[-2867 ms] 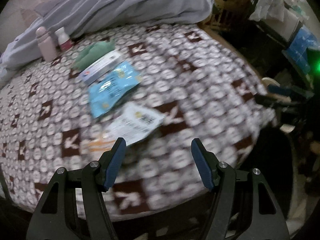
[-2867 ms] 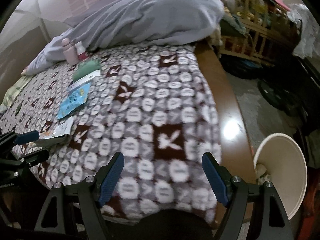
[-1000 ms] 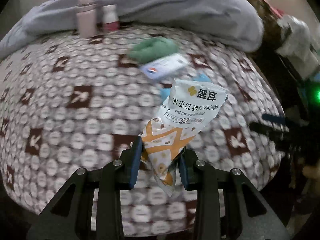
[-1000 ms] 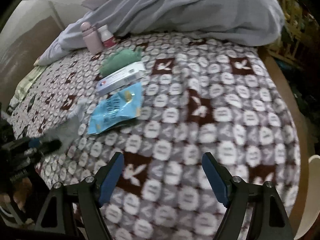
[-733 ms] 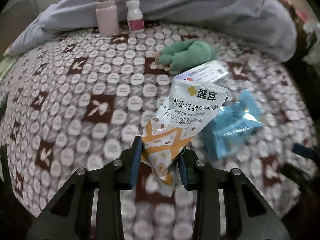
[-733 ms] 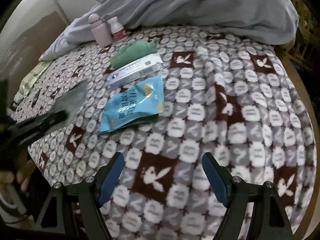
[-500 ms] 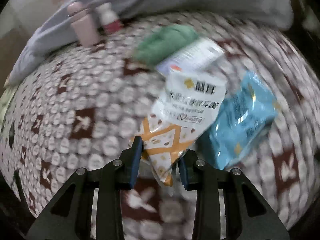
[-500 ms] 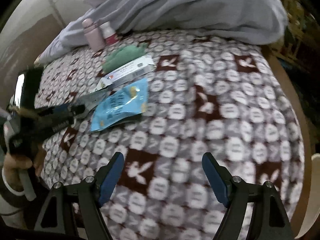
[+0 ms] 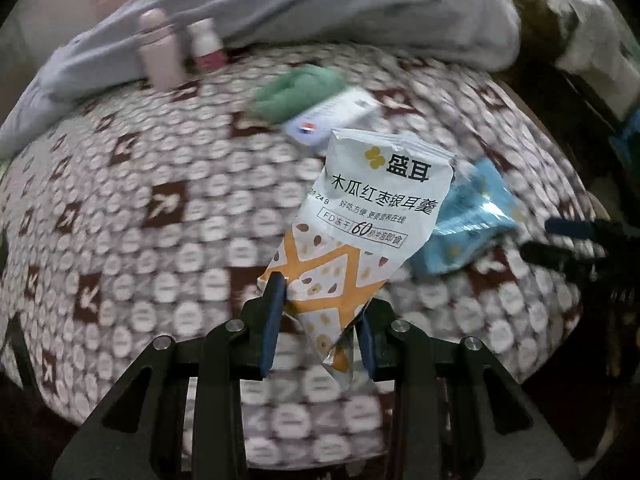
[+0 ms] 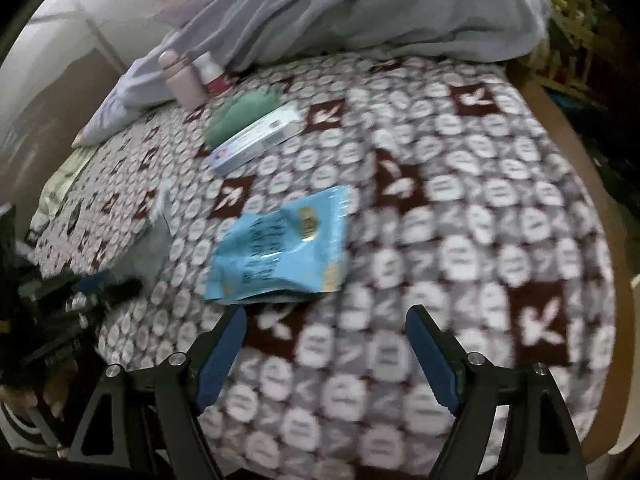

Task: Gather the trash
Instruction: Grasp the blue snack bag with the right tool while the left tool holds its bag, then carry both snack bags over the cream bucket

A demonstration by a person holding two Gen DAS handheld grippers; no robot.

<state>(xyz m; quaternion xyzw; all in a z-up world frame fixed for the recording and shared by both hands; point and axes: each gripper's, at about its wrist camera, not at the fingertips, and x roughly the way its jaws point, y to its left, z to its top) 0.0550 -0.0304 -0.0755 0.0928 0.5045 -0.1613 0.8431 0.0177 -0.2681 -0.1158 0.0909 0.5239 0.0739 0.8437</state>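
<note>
My left gripper (image 9: 318, 308) is shut on the lower end of a white-and-orange snack wrapper (image 9: 372, 216), which stands up above the patterned blanket (image 9: 168, 240). A crumpled blue packet (image 10: 284, 248) lies on the blanket just ahead of my right gripper (image 10: 326, 336). That gripper is open, with nothing between its fingers. In the left wrist view the blue packet (image 9: 476, 224) lies behind the wrapper, with the right gripper's dark tips (image 9: 572, 240) beside it. The left gripper (image 10: 100, 288) appears blurred at the left of the right wrist view.
A white box (image 10: 256, 140) rests against a green cloth (image 10: 240, 114) farther back. A pink bottle (image 10: 180, 80) and a small white bottle (image 10: 212, 72) stand by the grey duvet (image 10: 360, 8). The wooden bed edge (image 10: 580, 152) runs down the right.
The left gripper, open over the bed at first, now holds the wrapper lifted off the blanket. The right gripper has come closer to the blue packet.
</note>
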